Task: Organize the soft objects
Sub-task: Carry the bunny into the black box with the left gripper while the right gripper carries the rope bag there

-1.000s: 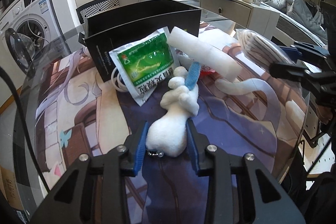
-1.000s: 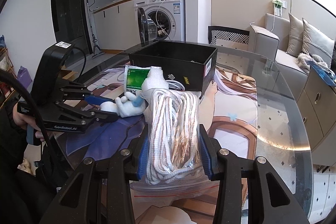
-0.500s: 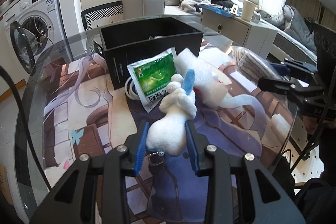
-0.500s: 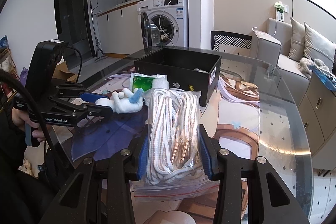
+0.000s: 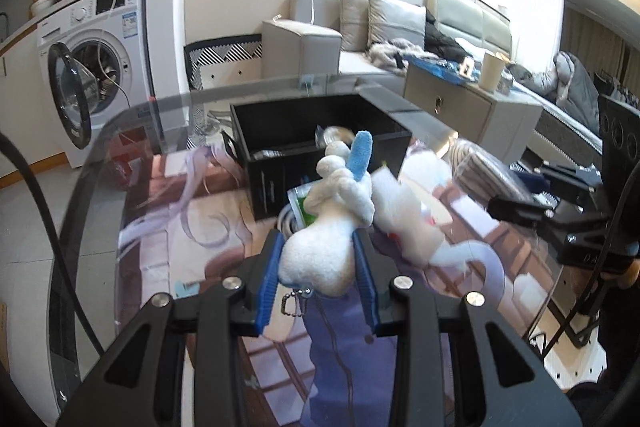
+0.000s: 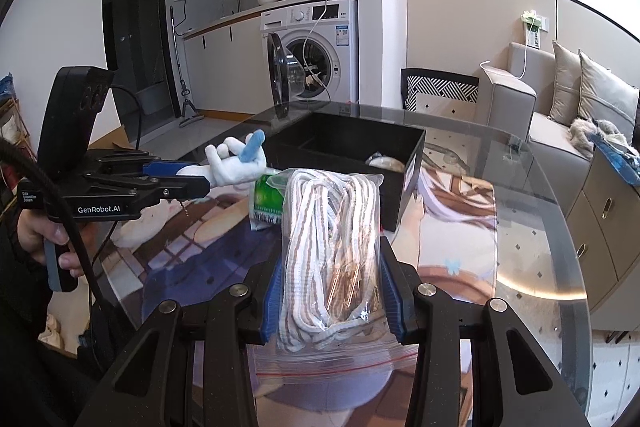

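My left gripper (image 5: 318, 259) is shut on a white plush toy (image 5: 324, 231) with a blue ear, and the toy hangs lifted off the table, in front of the black box (image 5: 280, 131). From the right wrist view the same plush toy (image 6: 236, 167) sticks out of the left gripper (image 6: 200, 183) just left of the black box (image 6: 400, 163). My right gripper (image 6: 330, 291) is shut on a clear zip bag of striped rope (image 6: 332, 247), held above the table's near side. A green packet (image 6: 266, 203) lies behind the bag.
The glass table (image 6: 540, 267) carries a printed mat (image 6: 452, 203). A white foam roll (image 5: 404, 211) and the green packet (image 5: 298, 205) lie beside the box. A washing machine (image 6: 316, 43) with its door open stands beyond, a sofa (image 5: 360, 31) further off.
The left gripper has lifted the plush toy off the mat and tilted up, bringing the box's inside into view. The right gripper with the rope bag has stayed put.
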Demonstrator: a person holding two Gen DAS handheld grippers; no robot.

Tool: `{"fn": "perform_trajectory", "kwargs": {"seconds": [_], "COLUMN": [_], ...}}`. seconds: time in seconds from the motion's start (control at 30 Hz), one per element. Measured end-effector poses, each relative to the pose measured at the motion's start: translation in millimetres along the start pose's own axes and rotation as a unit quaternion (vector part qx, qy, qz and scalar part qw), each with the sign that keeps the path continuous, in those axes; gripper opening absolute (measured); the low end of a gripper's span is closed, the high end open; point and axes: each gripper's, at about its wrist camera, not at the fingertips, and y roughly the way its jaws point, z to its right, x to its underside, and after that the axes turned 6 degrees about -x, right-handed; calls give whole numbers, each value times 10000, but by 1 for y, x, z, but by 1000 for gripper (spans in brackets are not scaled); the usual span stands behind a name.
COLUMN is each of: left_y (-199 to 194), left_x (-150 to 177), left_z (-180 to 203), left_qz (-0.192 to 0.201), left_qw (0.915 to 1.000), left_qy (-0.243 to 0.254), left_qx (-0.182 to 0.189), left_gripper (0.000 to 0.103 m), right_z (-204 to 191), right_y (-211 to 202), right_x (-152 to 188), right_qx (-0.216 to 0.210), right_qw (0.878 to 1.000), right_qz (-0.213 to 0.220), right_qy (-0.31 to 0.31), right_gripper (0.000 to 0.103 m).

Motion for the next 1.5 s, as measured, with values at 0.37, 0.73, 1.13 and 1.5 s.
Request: {"fn": "perform_trajectory", "kwargs": {"seconds": [0.37,0.73,1.13,1.5], "left_y": [4,12,31,70], "left_x": [-26,-55,-79,-91], "left_z": [-5,-11,-20,-22], "left_qz": [307,557,559,435], "left_qw": [9992,9976,9971,9977], "left_qy": [-131,-212,-257,-290], "left_qx": [-202,-360,-447,-438], "left_gripper": [34,34,34,31], "right_z": [9,21,33,49], "right_y": [10,22,48,84], "right_x": [-39,-74,-104,-112], "right_qx": [177,264,265,241], "right_qw": [9997,9993,9995,9996], "right_qz": [157,233,96,-51], "right_qy": [80,129,117,160], "right_gripper": [42,42,42,42]}}
